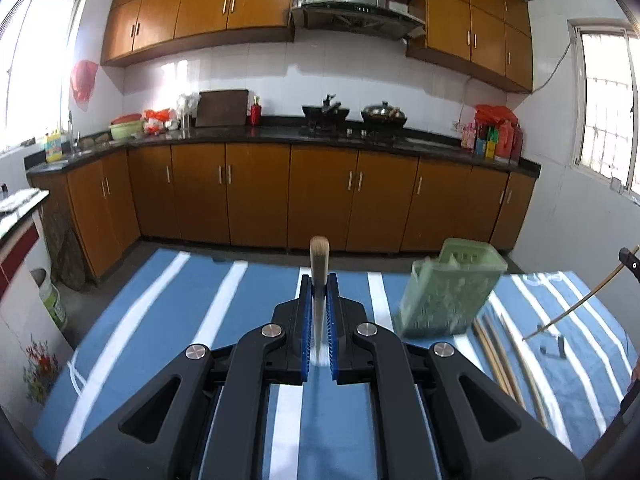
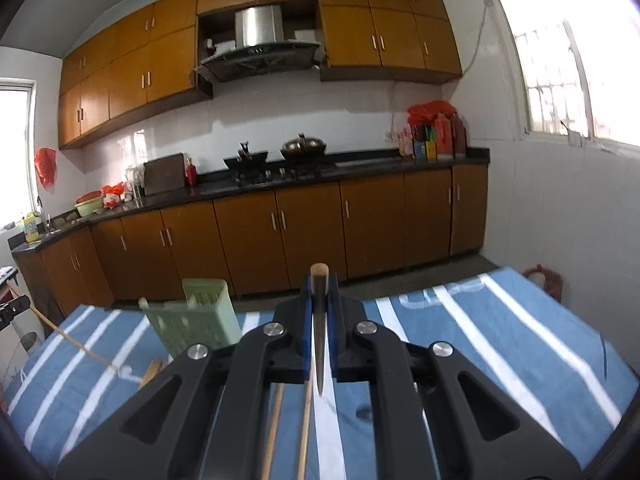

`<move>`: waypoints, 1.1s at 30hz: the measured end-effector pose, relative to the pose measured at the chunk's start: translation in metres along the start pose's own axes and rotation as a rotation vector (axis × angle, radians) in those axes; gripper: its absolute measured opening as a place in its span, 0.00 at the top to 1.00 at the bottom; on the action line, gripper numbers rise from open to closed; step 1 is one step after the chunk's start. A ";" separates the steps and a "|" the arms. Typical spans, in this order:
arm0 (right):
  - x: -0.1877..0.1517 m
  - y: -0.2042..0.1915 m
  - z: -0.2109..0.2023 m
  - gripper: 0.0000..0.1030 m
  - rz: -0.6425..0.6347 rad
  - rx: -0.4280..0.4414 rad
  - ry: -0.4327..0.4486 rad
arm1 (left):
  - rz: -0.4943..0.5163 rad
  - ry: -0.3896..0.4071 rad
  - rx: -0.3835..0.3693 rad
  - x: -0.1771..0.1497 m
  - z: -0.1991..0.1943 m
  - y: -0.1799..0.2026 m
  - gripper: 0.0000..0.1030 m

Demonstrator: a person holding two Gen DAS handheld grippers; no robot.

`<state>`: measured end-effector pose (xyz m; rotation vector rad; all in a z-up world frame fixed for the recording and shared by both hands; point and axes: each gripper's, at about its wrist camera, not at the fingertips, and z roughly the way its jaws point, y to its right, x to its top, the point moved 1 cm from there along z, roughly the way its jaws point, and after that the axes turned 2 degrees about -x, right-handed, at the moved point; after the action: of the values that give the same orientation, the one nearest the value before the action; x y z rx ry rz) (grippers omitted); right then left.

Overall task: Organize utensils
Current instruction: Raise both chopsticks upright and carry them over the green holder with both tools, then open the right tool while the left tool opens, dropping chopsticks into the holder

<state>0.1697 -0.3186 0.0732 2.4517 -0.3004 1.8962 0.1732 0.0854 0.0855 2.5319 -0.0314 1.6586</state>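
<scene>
My left gripper is shut on a wooden chopstick that sticks out past its blue pads, above the blue striped tablecloth. My right gripper is likewise shut on a second chopstick. A green perforated utensil holder stands on the cloth between the two, to the right of the left gripper and to the left of the right one. Several loose chopsticks lie beside the holder, also seen under the right gripper.
Beyond the table's far edge is bare floor, then brown cabinets under a dark counter with a stove and pans. A window wall runs on the right, and a small cabinet stands at the left.
</scene>
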 end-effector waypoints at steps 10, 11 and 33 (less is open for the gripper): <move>0.111 -0.029 -0.024 0.93 0.077 0.172 0.187 | -0.035 0.196 -0.085 0.088 -0.028 0.026 0.93; 0.115 -0.034 -0.024 0.93 0.078 0.193 0.190 | -0.044 0.213 -0.094 0.093 -0.028 0.029 0.93; 0.064 -0.086 0.062 0.90 0.014 0.276 -0.033 | -0.093 0.097 -0.187 0.064 0.065 0.090 0.93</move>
<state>0.2590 -0.2517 0.1266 2.6572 -0.0584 2.0279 0.2510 -0.0083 0.1255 2.2792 -0.0565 1.6570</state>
